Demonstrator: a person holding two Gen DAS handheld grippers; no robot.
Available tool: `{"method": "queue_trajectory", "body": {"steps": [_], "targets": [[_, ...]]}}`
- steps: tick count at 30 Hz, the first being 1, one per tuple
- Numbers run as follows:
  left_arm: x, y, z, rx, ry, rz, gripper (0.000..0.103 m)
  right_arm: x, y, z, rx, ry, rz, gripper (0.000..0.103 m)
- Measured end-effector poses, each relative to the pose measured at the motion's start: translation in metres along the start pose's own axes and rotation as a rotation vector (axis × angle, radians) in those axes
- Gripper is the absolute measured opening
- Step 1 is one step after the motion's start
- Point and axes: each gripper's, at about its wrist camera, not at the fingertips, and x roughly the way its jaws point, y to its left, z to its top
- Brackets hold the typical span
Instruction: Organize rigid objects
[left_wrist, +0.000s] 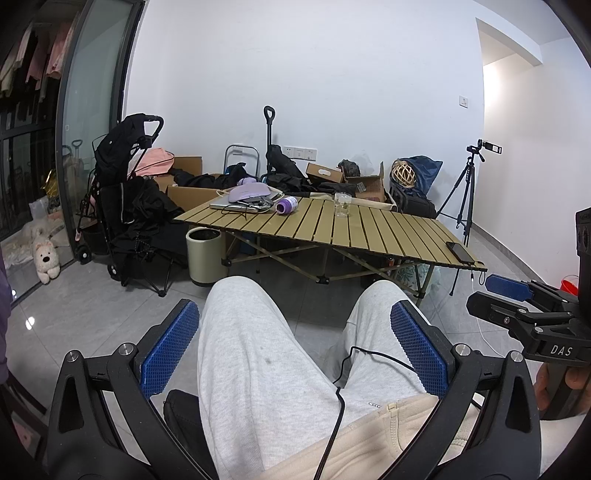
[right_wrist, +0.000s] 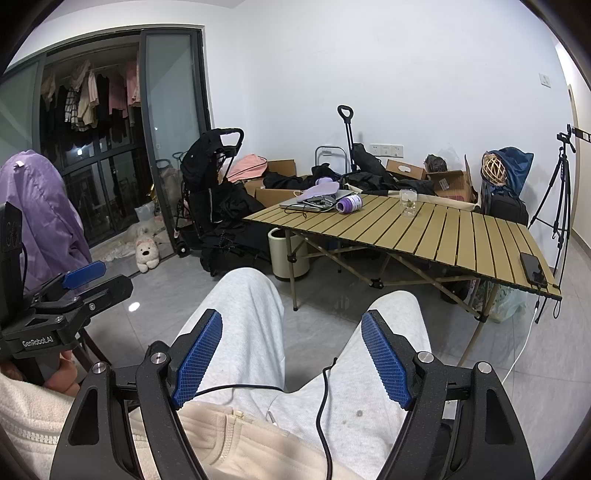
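1. Both tools, left (left_wrist: 295, 347) and right (right_wrist: 291, 356), sit open and empty over the person's lap, well apart from the table (left_wrist: 388, 229) ahead.
2. The purple bottle (left_wrist: 287, 205) lies on its side at the far left of the table, beside the laptop (left_wrist: 240, 205); the jar (left_wrist: 342, 206) stands upright, mid-table.
3. The left tool looks nearer the bottle.
4. The table is slatted; the phone (left_wrist: 460, 252) lies at its near right corner; clutter lines the wall.

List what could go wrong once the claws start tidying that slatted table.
1. The glass jar stands alone mid-table; a hard or off-centre grip could tip or crack it.
2. The purple bottle lies on its side and may roll when touched.
3. The phone sits at the table's near corner with its cable hanging off the edge; a passing arm could snag it. Both the left claw and right claw are open over the lap.
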Motion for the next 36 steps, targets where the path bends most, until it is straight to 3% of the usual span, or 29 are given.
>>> {"method": "queue_trajectory", "body": {"steps": [36], "targets": [[0.0001,0.0,0.0,-0.001,0.0,-0.001,0.103,-0.0013,-0.0001,0.0013,0.002,0.0,0.0,0.082]]}}
